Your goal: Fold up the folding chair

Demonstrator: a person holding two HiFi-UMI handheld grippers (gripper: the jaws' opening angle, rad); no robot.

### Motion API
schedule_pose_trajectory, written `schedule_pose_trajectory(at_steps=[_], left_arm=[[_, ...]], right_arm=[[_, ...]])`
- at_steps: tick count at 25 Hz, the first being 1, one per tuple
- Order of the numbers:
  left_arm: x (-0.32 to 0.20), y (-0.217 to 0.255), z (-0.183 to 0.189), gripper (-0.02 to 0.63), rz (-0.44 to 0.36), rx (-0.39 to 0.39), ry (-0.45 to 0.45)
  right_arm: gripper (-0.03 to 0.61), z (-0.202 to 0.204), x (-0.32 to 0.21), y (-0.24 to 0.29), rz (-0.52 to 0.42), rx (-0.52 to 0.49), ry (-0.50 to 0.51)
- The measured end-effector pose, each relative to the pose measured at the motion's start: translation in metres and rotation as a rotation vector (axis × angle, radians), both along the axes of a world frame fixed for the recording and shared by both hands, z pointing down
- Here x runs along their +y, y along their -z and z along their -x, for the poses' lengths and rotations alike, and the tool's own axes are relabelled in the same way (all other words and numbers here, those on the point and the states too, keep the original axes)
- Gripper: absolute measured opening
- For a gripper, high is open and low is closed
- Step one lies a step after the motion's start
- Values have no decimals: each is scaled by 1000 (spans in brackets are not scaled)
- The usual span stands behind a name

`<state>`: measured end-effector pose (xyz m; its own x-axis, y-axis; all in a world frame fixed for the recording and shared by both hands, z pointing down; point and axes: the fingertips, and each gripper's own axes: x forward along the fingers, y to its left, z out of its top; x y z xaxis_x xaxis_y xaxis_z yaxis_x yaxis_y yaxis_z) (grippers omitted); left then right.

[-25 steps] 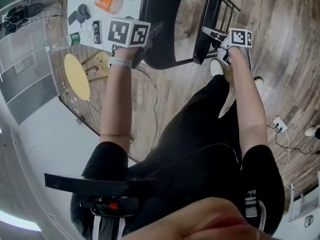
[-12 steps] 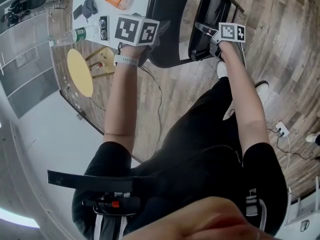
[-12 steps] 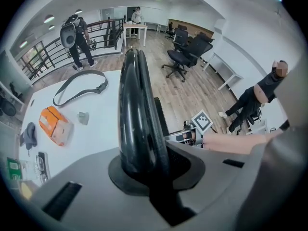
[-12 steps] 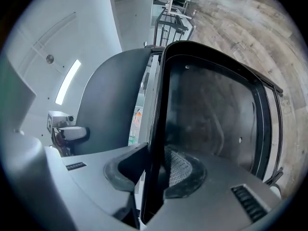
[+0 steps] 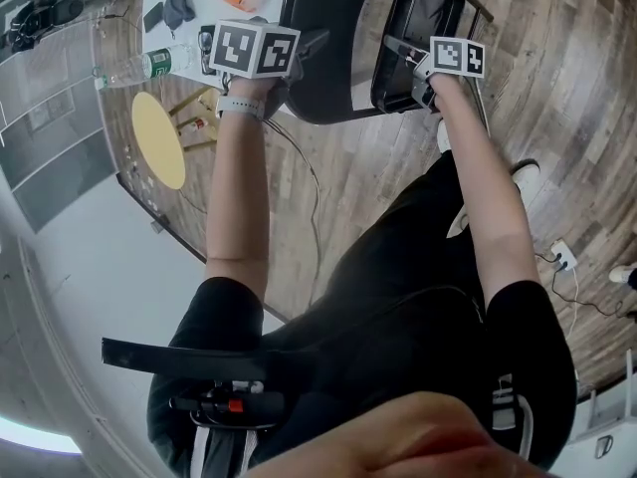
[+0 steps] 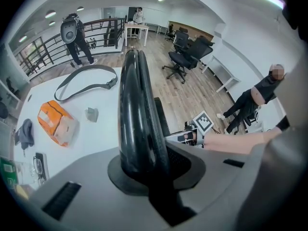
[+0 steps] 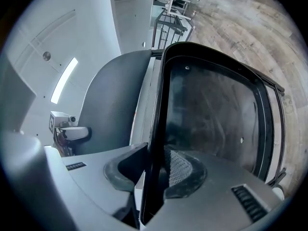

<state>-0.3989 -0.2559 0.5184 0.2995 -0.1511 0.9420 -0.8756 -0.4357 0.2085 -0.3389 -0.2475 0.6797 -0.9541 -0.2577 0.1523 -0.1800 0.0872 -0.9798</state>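
Folding looks well under way, though not finished. The folding chair (image 5: 350,78) stands on the wood floor (image 5: 557,98) right in front of the person, beside a white table (image 6: 91,143) with an orange pouch (image 6: 57,124) and other small things on it.

The left gripper (image 6: 149,174) points steeply down onto the top of the backrest (image 6: 134,109). Its jaws stand narrow, clamped on the black rounded edge that runs up between them. The right gripper (image 7: 154,179) lies closer to level and pinches the thin rim of the seat (image 7: 214,109), jaws likewise narrow with the rim caught between the pads.

The seat is already tipped up steeply, its underside turned outward, so it stands close alongside the backrest rather than flat. From above and from the right gripper view a gap shows between the two panels, so I'd say the chair is past halfway but not yet flat.

What seems left is to bring the seat the rest of the way against the backrest until the frame closes. The legs are mostly hidden under the panels, so I can't tell how far they have come together.
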Motion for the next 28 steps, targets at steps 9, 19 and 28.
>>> schedule_pose_trajectory(at_steps=[9, 19, 28], left_arm=[[-7, -7, 21, 71, -2, 26, 3], [-20, 32, 45, 256, -260, 21, 81], [16, 145, 0, 256, -704, 224, 166]], right_arm=[[95, 16, -5, -5, 8, 2, -7], [232, -9, -5, -6, -79, 131, -26], [232, -120, 1, 130, -556, 294, -93]])
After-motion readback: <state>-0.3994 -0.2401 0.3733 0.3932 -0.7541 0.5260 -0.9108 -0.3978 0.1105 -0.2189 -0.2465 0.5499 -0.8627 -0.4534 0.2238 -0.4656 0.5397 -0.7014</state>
